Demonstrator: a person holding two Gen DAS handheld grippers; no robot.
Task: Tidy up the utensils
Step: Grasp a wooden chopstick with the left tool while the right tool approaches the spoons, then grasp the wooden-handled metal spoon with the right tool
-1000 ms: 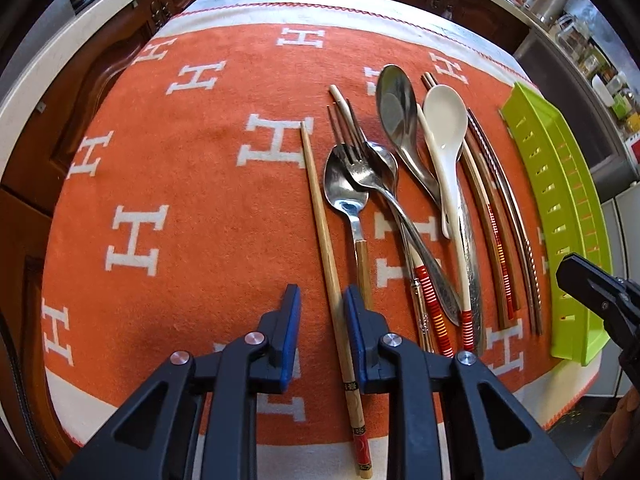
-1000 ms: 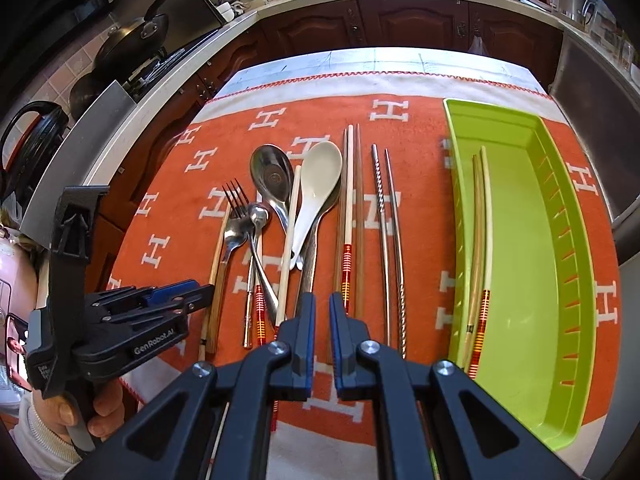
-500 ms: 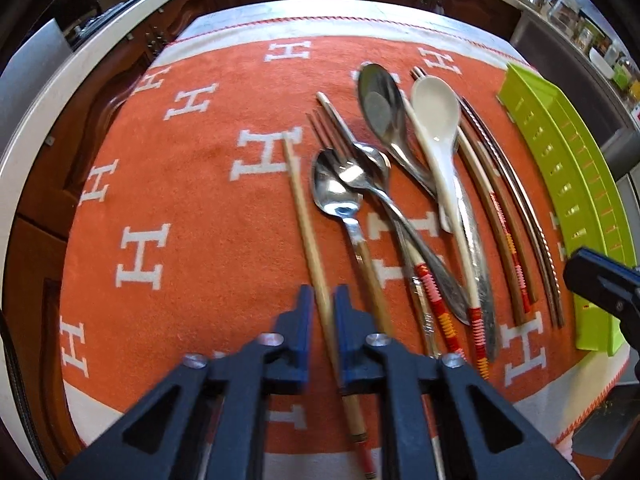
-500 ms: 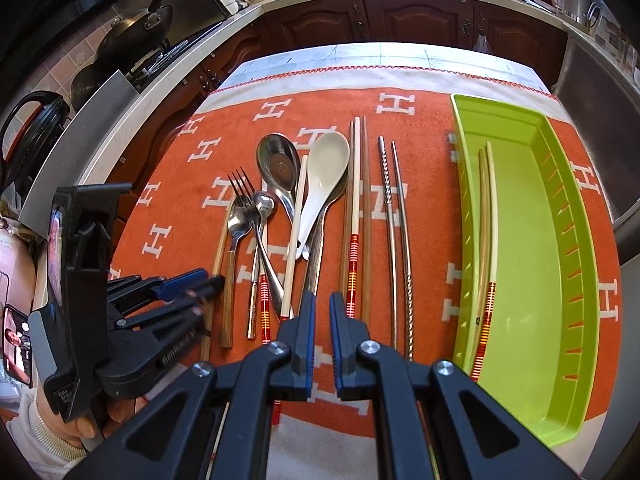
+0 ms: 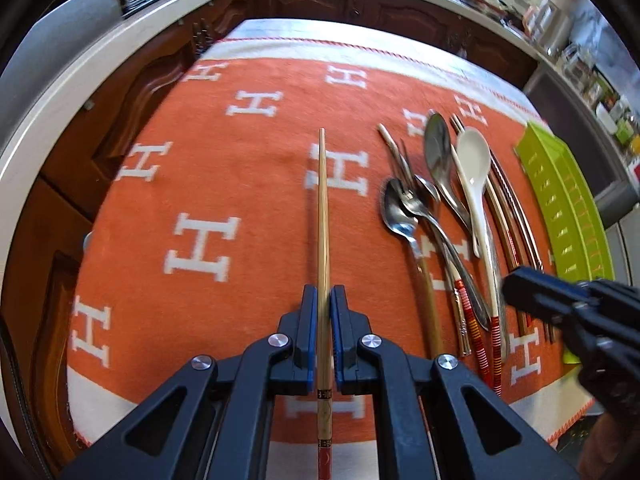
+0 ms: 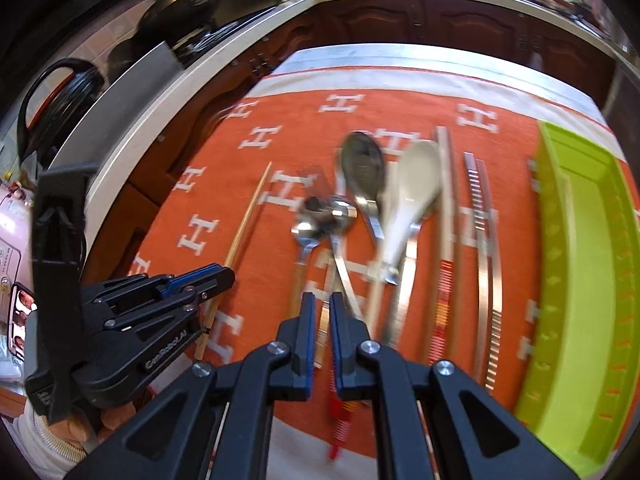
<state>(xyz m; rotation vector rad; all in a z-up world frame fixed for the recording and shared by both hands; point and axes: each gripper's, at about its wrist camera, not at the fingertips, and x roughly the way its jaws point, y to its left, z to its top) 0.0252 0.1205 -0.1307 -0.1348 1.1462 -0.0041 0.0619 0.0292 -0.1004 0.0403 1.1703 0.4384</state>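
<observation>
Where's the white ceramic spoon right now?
On the orange cloth, in the utensil pile: the white ceramic spoon lies right of the big metal spoon, left of the green tray.

Our left gripper [image 5: 323, 312] is black plastic with angular linkage arms, triangular cut-outs and round silver screws at the pivots; its finger pads [image 5: 309, 320] are blue. Our right gripper [image 6: 320, 320] is built the same: black arms, silver screws, blue pads. Seen from the right wrist view, the left unit carries white "GenRobot.AI" lettering on its side and a tall black block at the back. Our left hand [image 6: 116, 420] shows bare skin, with a cream ribbed cuff [image 6: 52, 436] at the wrist.
</observation>
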